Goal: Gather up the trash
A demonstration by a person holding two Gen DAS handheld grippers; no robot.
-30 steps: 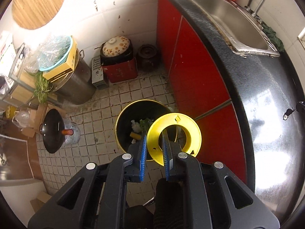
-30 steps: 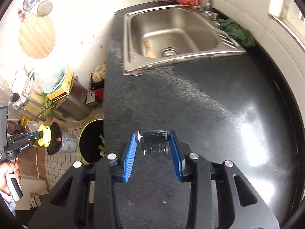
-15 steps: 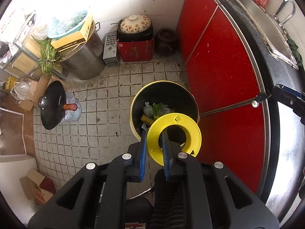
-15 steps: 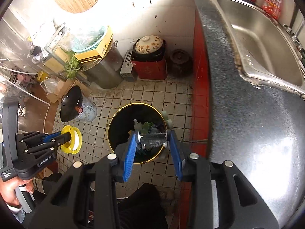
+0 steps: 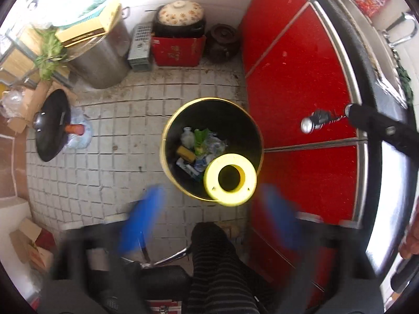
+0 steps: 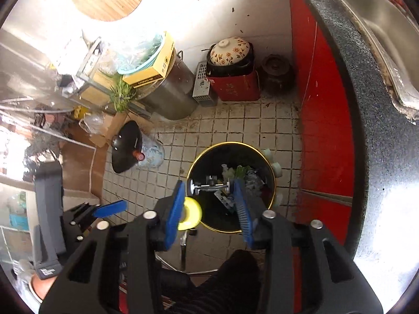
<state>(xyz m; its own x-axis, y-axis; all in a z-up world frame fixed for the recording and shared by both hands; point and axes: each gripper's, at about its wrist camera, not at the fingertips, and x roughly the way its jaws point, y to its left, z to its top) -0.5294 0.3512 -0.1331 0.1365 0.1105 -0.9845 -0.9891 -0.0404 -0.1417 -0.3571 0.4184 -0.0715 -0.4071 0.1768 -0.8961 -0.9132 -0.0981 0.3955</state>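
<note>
A black trash bin with a gold rim (image 5: 167, 141) (image 6: 272, 183) stands on the tiled floor and holds mixed scraps. In the left wrist view a yellow ring spool (image 5: 230, 183) hangs free over the bin's near rim, clear of my left gripper (image 5: 212, 209), whose blurred blue fingers (image 5: 141, 217) stand wide apart. The spool also shows in the right wrist view (image 6: 192, 213). My right gripper (image 6: 209, 198) is shut on a small dark metal part with white end caps (image 6: 209, 183) above the bin. That part shows in the left wrist view (image 5: 315, 121).
Red cabinet doors (image 5: 293, 78) and a dark countertop (image 6: 366, 157) with a steel sink (image 6: 371, 21) run along the right. A steel pot (image 5: 102, 60), a red box with a clay pot (image 5: 178, 44), a black lid (image 5: 52, 128) and my striped leg (image 5: 217, 267) surround the bin.
My left gripper has opened and let go of the yellow spool, which drops over the bin. My right gripper has carried the metal part from the countertop to above the bin.
</note>
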